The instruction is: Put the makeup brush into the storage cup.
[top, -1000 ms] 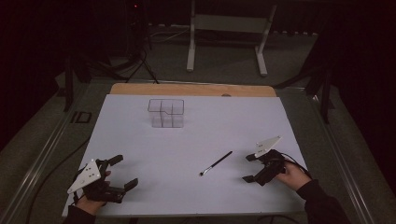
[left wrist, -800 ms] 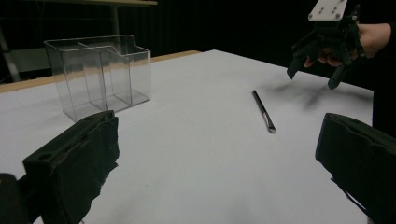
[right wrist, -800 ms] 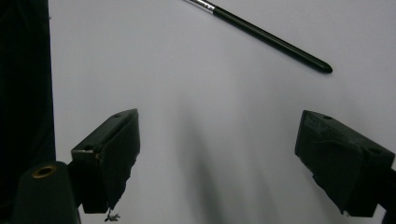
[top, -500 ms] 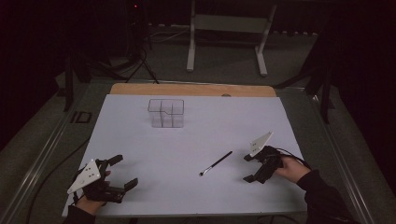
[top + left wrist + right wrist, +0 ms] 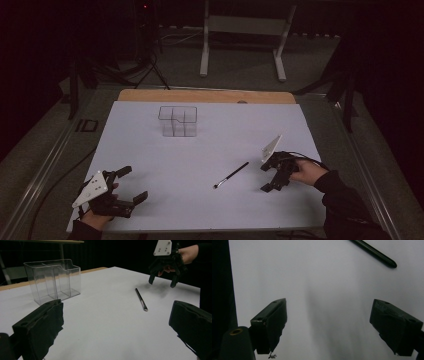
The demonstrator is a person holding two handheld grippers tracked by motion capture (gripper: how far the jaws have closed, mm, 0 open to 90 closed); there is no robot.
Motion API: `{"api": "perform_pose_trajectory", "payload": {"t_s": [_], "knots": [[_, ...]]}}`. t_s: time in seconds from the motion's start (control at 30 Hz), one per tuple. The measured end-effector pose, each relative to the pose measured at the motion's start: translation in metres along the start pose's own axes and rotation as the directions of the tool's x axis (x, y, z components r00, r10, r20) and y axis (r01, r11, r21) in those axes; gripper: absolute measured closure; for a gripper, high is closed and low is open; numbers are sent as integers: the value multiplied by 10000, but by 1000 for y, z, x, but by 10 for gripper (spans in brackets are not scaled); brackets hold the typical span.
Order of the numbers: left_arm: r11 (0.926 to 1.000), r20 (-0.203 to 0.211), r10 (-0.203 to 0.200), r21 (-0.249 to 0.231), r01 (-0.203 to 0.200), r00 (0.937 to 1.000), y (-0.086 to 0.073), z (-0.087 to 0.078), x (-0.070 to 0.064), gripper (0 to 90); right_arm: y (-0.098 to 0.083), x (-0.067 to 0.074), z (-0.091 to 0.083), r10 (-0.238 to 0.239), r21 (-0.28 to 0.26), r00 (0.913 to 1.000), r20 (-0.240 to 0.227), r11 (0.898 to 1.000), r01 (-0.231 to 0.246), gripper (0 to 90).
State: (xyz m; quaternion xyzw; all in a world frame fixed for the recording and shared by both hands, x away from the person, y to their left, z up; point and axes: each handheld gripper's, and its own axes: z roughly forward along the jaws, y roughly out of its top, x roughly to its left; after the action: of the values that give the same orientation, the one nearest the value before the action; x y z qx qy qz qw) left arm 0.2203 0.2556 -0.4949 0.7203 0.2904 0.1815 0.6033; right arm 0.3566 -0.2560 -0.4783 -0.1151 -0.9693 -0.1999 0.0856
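Observation:
A thin black brush (image 5: 231,175) lies on the white sheet (image 5: 200,210), right of centre, its bristle end toward me. My right gripper (image 5: 264,178) hovers just right of it, open, its jaws tipped down at the sheet. In the right gripper view the brush handle (image 5: 374,252) crosses the top, beyond the open right gripper (image 5: 329,307). My left gripper (image 5: 133,183) rests open at the near left corner with nothing in it. In the left gripper view, the open left gripper (image 5: 117,315) faces the brush (image 5: 141,299), and the right gripper (image 5: 162,281) hangs beyond it.
A clear plastic organiser (image 5: 177,121) with several compartments stands at the back of the sheet, left of centre; it is also at the upper left as the organiser (image 5: 53,280). A wooden board edge (image 5: 205,96) borders the far side. A metal stand (image 5: 240,25) rises behind the table.
My right gripper has shifted slightly left toward the brush and tipped its jaws downward. The left gripper, brush and organiser have not moved.

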Motion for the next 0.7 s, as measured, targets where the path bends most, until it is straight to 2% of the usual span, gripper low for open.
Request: {"api": "perform_pose_trajectory", "payload": {"t_s": [0.13,0.17,0.4,0.47,0.63,0.7], "knots": [[10000,-7,-24,-7,24,10000,0,0,1,11,3,-3,1,-307,260,9995,63,9992,305,144],[10000,9,-31,-6,31,10000,0,0,1,11,5,-5,3,-776,453,9968,206,9960,766,144],[10000,17,-35,-12,35,10000,0,0,1,11,11,-11,5,-944,584,9955,0,9938,942,144],[10000,35,-29,-27,29,10000,0,0,1,11,15,-14,5,-1192,838,9926,236,9896,1168,144],[10000,41,-31,-19,31,10000,0,0,0,11,20,-19,5,-1015,1017,9944,282,9900,981,141],[10000,59,-52,-20,52,10000,0,0,1,11,22,-20,6,-1254,1244,9914,371,9850,1199,141]]}}
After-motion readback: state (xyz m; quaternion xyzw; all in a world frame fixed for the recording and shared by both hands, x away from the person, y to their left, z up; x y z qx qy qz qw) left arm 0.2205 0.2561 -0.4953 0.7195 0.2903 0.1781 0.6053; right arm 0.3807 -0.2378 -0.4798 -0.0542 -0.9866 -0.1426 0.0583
